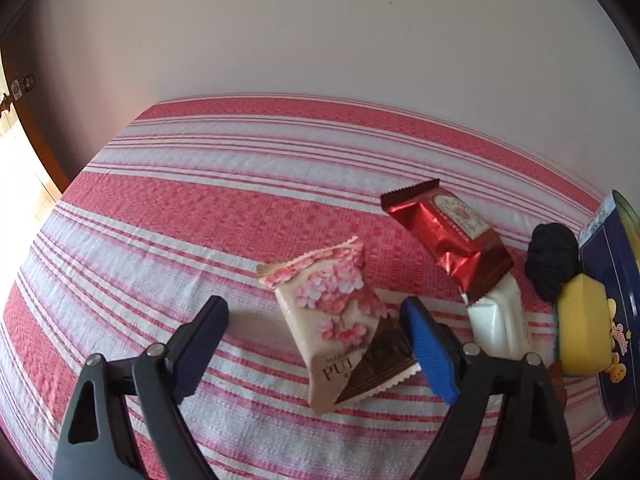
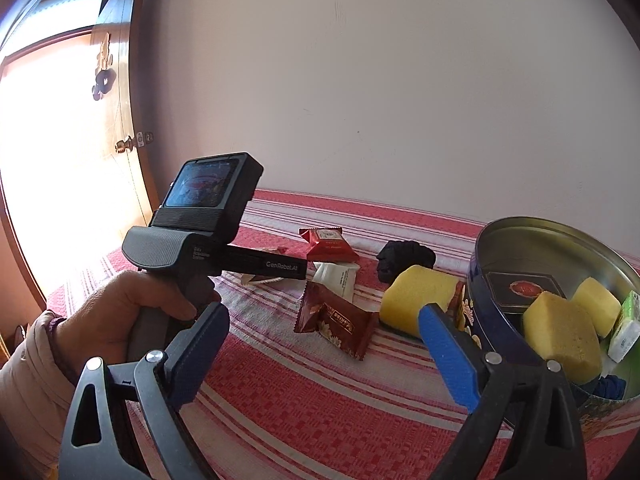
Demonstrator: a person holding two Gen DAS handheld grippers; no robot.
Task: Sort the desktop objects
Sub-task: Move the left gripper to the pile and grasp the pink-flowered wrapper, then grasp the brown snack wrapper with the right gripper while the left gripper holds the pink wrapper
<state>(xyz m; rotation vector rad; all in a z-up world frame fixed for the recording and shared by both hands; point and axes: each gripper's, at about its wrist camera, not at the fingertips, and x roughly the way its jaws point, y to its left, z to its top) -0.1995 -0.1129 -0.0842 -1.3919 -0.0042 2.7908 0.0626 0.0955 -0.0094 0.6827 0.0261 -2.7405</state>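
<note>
My left gripper (image 1: 316, 350) is open and empty, its jaws on either side of a pink floral snack packet (image 1: 336, 320) on the red striped cloth. A red foil packet (image 1: 448, 240) lies behind it on a white packet (image 1: 496, 324). A black fabric ball (image 1: 554, 264), a yellow sponge (image 1: 584, 328) and a blue round tin (image 1: 616, 312) sit to the right. My right gripper (image 2: 324, 344) is open and empty above the cloth. Ahead of it lie a brown packet (image 2: 340, 320), a yellow sponge (image 2: 420, 296) and the tin (image 2: 500, 312), which holds sponges and small packets.
The left hand-held gripper body (image 2: 208, 232) with its screen sits at the left of the right wrist view. A white wall stands behind the table. A wooden door (image 2: 80, 160) is at the far left. The striped cloth (image 1: 200, 220) stretches left and back.
</note>
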